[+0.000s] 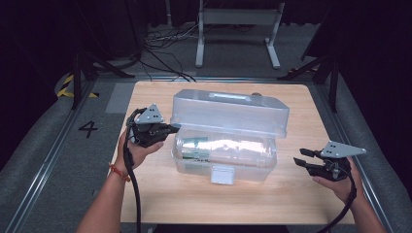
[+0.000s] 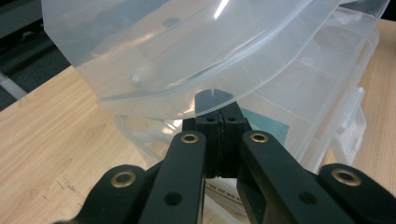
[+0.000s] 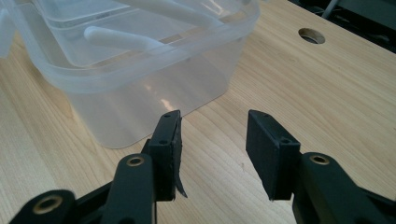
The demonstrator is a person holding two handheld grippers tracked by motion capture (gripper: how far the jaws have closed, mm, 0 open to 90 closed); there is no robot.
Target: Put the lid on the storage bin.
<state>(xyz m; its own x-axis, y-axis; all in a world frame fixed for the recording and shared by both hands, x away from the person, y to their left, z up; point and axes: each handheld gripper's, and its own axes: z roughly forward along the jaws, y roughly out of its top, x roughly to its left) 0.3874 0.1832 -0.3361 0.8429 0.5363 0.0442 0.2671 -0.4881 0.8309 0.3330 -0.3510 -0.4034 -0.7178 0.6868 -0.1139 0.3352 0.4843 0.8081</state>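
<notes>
Right now the clear plastic box (image 1: 224, 158) sits in the middle of the wooden counter (image 1: 291, 194), its lid (image 1: 228, 111) swung up and tilted back over the far side of the box. Inside the box a pale tray with a greenish packet (image 1: 194, 145) shows through the wall, and a white latch (image 1: 221, 174) hangs on the near face of the box.

At the left end of the box, the left claw (image 1: 171, 129) reaches in at the lid's lower edge. Seen along its own jaws, the left claw (image 2: 217, 105) has its two black pads pressed together, with the lid's (image 2: 187, 51) thin rim lying across the tips; whether the rim is pinched between them or merely resting there I cannot tell.

Off to the right of the box, well apart from it, the right claw (image 1: 300, 156) hovers low over the counter. Its jaws stand partly spread with nothing between them, the right claw (image 3: 212, 140) pointing toward the box's (image 3: 140, 93) near corner, bare wood beneath. A round hole (image 3: 311, 35) lies in the counter beyond the box
</notes>
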